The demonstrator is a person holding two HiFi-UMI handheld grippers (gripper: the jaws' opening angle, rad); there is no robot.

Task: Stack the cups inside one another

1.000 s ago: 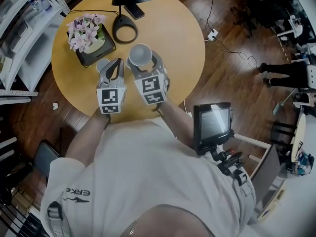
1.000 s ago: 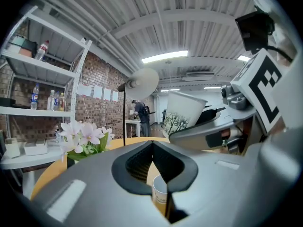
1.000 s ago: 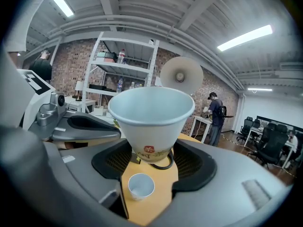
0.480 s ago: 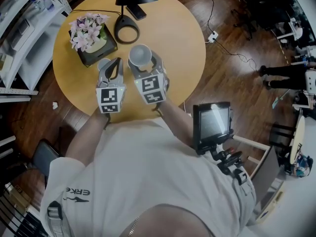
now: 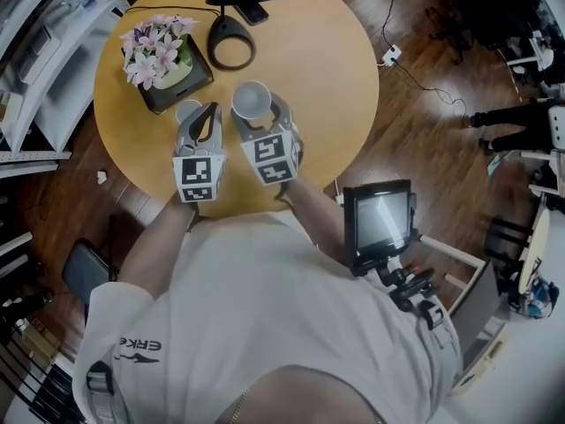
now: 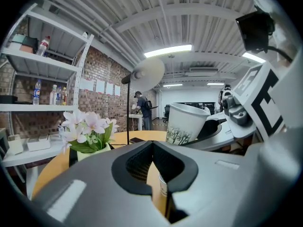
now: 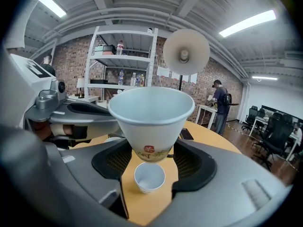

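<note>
Hiding overhead beneath cup (image 5: 252, 100): second cup (image 7: 149, 176)

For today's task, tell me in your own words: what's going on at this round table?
A person at a round wooden table works a tool in each hand, stacking paper cups. The right tool grips a white paper cup by its lower part and holds it right above a second cup standing on the table, not yet nested. The left tool is shut and empty, with another cup on the table beside its tip.
</note>
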